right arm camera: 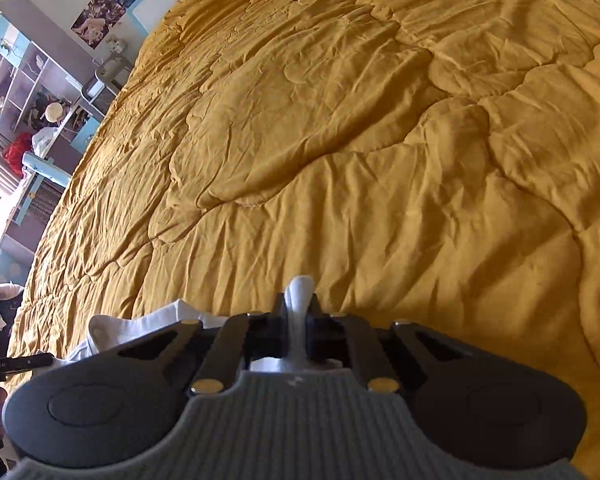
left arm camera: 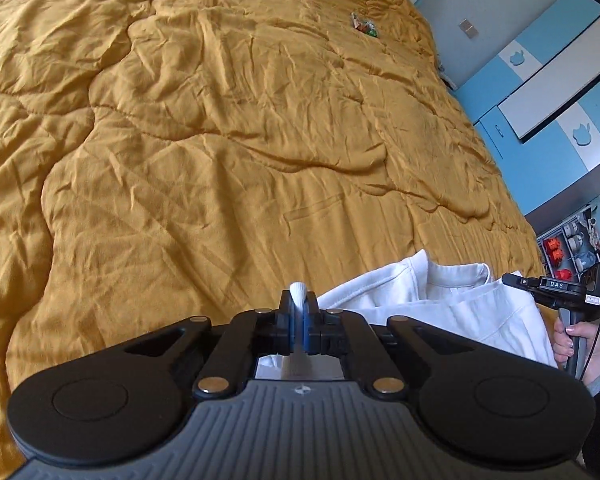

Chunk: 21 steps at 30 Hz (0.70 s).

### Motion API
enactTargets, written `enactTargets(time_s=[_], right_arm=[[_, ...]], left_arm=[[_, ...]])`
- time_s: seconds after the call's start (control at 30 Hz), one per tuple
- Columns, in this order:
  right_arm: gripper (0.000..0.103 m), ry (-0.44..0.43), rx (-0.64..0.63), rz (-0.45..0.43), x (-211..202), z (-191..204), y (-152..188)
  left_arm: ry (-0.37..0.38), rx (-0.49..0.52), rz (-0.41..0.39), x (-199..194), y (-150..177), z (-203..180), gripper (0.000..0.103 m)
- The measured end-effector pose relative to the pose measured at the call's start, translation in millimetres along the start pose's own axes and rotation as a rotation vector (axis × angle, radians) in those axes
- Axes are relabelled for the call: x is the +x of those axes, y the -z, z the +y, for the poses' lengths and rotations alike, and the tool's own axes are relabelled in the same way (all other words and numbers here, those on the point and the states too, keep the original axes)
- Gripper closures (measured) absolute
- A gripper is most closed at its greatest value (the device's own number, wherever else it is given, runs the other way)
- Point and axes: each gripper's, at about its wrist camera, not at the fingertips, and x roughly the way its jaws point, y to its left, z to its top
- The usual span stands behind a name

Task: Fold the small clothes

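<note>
Your left gripper (left arm camera: 299, 298) is pressed together on a fold of the white garment (left arm camera: 452, 304); white cloth stands up between its jaws. Your right gripper (right arm camera: 299, 300) is likewise pinching a pleat of the same garment (right arm camera: 148, 320), which runs back under the tool. The garment lies bunched at the near edge of the mustard quilt (left arm camera: 220, 120), stretched between your two grippers. A small coloured wrapper (left arm camera: 365, 26) lies well apart, toward the far edge of the quilt. Your right hand (left arm camera: 580, 340) grips its handle at the quilt's near right edge.
</note>
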Motion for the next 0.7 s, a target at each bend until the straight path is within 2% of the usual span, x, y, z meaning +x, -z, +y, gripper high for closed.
enactTargets(time_s=[0.1,0.2,0.37,0.53,0.7], right_arm=[[0.1,-0.066,0.049,-0.085,-23,-7,2],[0.1,-0.117,0.066,-0.157,-45,-7,1],[0.1,-0.106,0.056,-0.25,-63,-1,-10],[0.1,-0.049,0.072,-0.231,-42,-9,-17],[0.1,0.033,0.117,-0.198,-10,-24,-4]], left_arm=[[-0.011,0.063,-0.023,-11,-5,-15,0.1],[-0.016,0.051,-0.05,-19,-16,-24,0.1],[-0.017,0.038,-0.102,-8,-38,-29,0.1],[-0.038,-0.025,-0.052,30,-44,-15,0.1],[-0.046,-0.059,-0.024,56,-35,6,0.099]])
